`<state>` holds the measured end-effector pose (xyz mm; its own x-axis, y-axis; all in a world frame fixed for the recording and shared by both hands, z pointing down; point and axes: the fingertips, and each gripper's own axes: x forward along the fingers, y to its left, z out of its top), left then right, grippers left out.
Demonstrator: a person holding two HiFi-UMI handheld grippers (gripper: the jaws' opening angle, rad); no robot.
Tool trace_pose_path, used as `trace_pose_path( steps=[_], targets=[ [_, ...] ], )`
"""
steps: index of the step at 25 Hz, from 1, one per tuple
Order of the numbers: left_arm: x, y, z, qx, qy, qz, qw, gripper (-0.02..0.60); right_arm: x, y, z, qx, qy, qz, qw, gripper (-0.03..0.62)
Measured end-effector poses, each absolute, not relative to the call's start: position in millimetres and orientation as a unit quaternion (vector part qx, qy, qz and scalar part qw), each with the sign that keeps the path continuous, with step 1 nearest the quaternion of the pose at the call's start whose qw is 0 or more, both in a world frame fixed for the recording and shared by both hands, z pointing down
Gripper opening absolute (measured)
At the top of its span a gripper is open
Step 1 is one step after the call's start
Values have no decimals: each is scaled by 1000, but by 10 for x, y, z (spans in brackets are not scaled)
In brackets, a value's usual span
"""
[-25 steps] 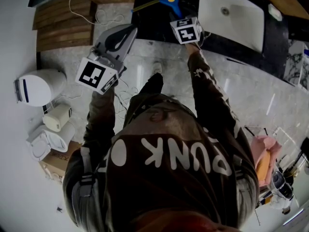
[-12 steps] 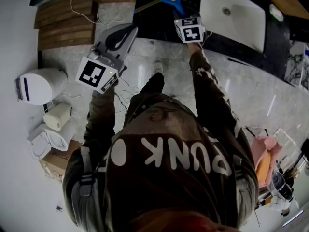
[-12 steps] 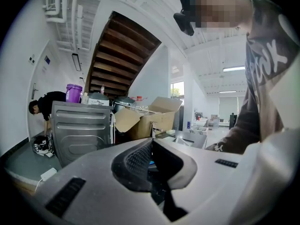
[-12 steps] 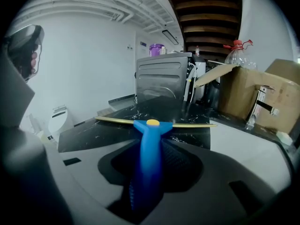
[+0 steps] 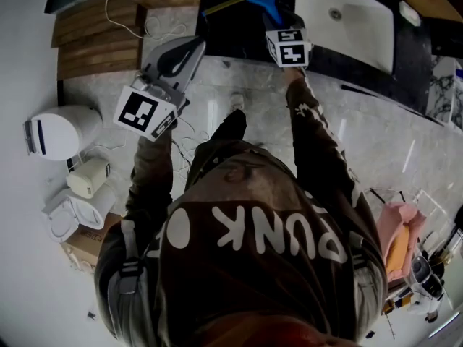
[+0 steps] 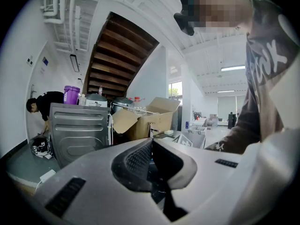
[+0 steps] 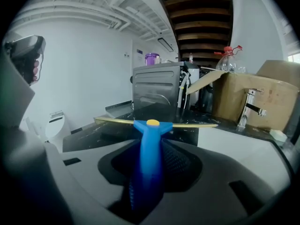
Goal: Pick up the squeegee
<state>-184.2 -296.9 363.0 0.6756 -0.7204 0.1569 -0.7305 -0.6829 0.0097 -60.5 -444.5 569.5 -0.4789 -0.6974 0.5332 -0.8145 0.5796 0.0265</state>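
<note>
Gripping the squeegee by its blue handle, the right gripper has its two jaws pressed against the handle's sides. Seen from the head view, the squeegee's long yellowish blade lies crosswise over the dark counter, just beside the white sink. The left gripper is held farther left, over the pale marble floor. Its jaws are together, with nothing between them.

sink just right of the squeegee; marble floor lies free.
</note>
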Motion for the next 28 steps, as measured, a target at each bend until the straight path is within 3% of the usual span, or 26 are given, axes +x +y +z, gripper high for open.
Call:
trace_pose_path(
  steps=[15, 28],
  targets=[
    [-1603, -2779, 3407, 915, -396, 72, 6, 3, -291, -4092, 4763, 458, -869, 53, 182, 145],
    [-1214, -2087, 3081, 912, -403, 70, -38, 3, 216, -3131, 3809, 461, -881, -17, 107, 146]
  ],
)
